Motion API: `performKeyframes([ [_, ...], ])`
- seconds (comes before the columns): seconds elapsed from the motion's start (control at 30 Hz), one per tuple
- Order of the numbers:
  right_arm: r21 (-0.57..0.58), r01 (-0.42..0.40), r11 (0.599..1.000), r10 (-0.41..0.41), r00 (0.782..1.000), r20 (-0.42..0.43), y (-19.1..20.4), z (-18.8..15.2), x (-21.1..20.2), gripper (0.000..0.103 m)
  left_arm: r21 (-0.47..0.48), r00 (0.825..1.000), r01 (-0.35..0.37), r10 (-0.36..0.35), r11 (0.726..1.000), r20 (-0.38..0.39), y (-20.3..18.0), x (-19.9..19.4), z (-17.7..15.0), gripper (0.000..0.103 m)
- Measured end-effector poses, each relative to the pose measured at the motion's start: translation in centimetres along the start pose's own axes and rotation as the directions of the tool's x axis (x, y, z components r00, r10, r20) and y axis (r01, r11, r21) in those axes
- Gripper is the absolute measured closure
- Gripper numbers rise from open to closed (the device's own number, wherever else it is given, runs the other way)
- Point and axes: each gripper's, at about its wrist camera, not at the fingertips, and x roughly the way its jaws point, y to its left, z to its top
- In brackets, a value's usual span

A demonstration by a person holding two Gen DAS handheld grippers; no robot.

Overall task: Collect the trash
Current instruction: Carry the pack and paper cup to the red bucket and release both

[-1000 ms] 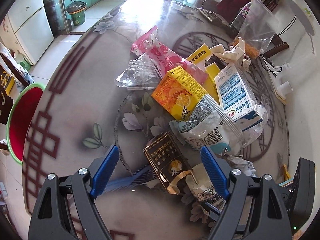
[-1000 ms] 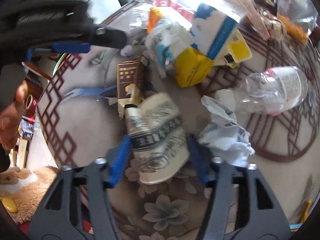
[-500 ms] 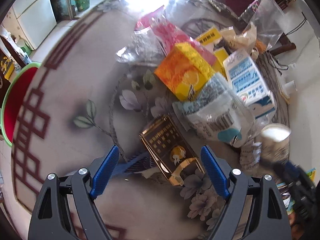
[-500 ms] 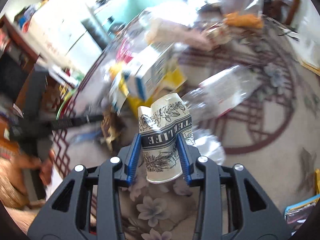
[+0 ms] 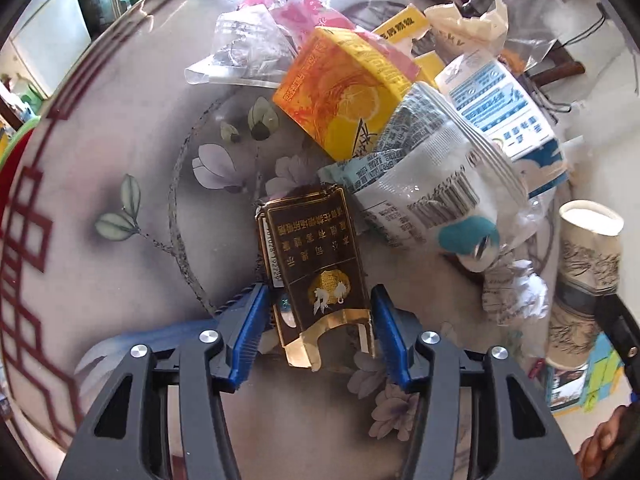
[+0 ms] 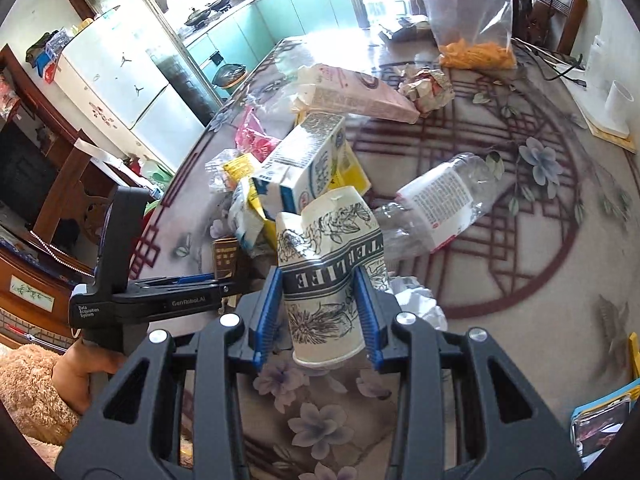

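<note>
We are in the pick-up step of collecting trash, with both hands busy over the heap of litter that lies across the middle of the worktop (image 5: 120, 128). Our left hand-held gripper (image 5: 316, 328) points steeply down at the dark cigarette pack (image 5: 316, 264), which lies flat on the worktop at the near fringe of the heap, toward the edge closest to us; its jaws are closing with the torn gold end of the pack between them, and a thin gap shows on either side, so we judge the pads are not yet pressing. Our right hand-held gripper (image 6: 318, 312) is clamped on the printed paper cup (image 6: 328, 276), held clear above the worktop with its dented rim pointing away from us. Just behind the pack sit a white snack bag (image 5: 432, 184), an orange carton (image 5: 340, 100) and a blue-and-white milk carton (image 5: 500, 108), the bag's edge almost touching the pack. The next move, as we judge it, calls for finishing the squeeze squarely on the pack's sides and lifting straight up, so the flimsy torn flap does not crumple or slip and the bag is not dragged along.
</note>
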Motion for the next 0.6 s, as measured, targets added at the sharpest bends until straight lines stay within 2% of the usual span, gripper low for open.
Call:
performKeyframes([
  [0.23, -0.013, -0.012, 1.0, 0.012, 1.0, 0.006, 1.0, 0.4, 0.1, 0.067, 0.045, 0.995, -0.037, 0.033, 0.998, 0.096, 0.5, -3.3, 0.3, 0.058],
  [0.43, -0.037, -0.028, 0.999, 0.028, 1.0, 0.004, 2.2, 0.8, 0.5, 0.067, 0.086, 0.976, -0.096, 0.077, 0.992, 0.206, 0.4, -6.6, 0.7, 0.058],
  [0.6, -0.05, -0.035, 0.998, 0.035, 0.999, 0.002, 2.8, 1.2, 0.7, 0.067, 0.092, 0.96, -0.126, 0.098, 0.988, 0.263, 1.2, -8.5, 1.4, 0.058],
])
